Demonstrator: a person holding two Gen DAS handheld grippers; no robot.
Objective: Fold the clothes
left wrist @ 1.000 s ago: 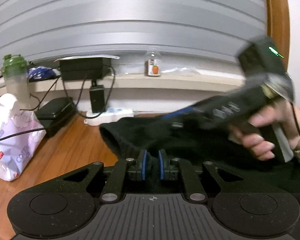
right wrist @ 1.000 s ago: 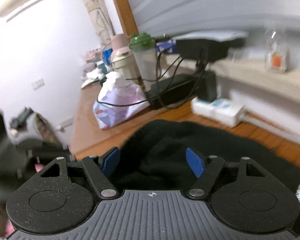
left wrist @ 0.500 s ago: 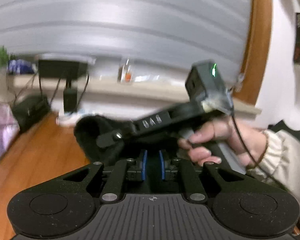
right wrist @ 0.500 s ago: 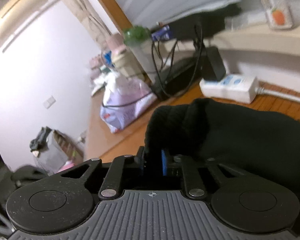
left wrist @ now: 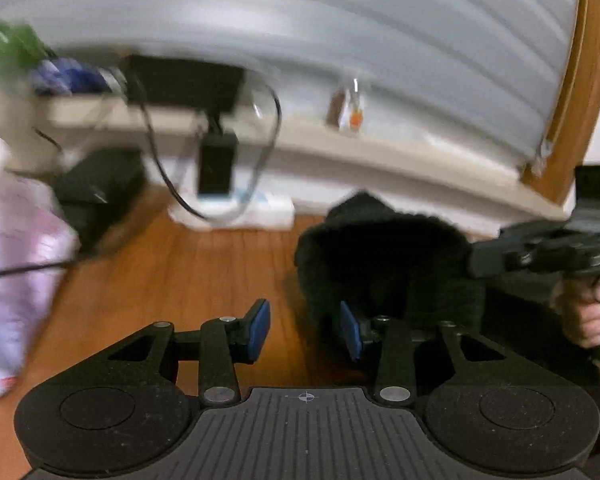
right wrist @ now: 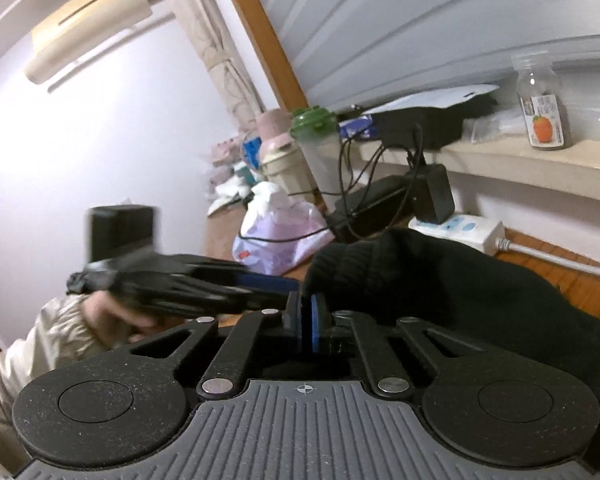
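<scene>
A black fleece garment [left wrist: 380, 264] lies bunched on the wooden table [left wrist: 200, 272], its left end folded up into a hump. My left gripper [left wrist: 304, 328] sits just left of that hump. Its jaws are opening, and only bare table shows between them. The right blue pad [left wrist: 348, 330] is at the cloth's edge. In the right wrist view my right gripper [right wrist: 307, 320] is shut on the garment [right wrist: 460, 288] at its raised fold. A hand in a cream sleeve [right wrist: 60, 332] holds the blurred left gripper beside it.
A white power strip [right wrist: 460, 228] with a black adapter and loose cables lies at the table's back. A pink-white plastic bag [left wrist: 16, 264] sits at the left. On the ledge stand a jar [right wrist: 544, 120] and a green-lidded bottle [right wrist: 316, 140].
My left gripper has let go of the black cloth, opened and swung left over the table. My right gripper has shut on the garment's fold.
</scene>
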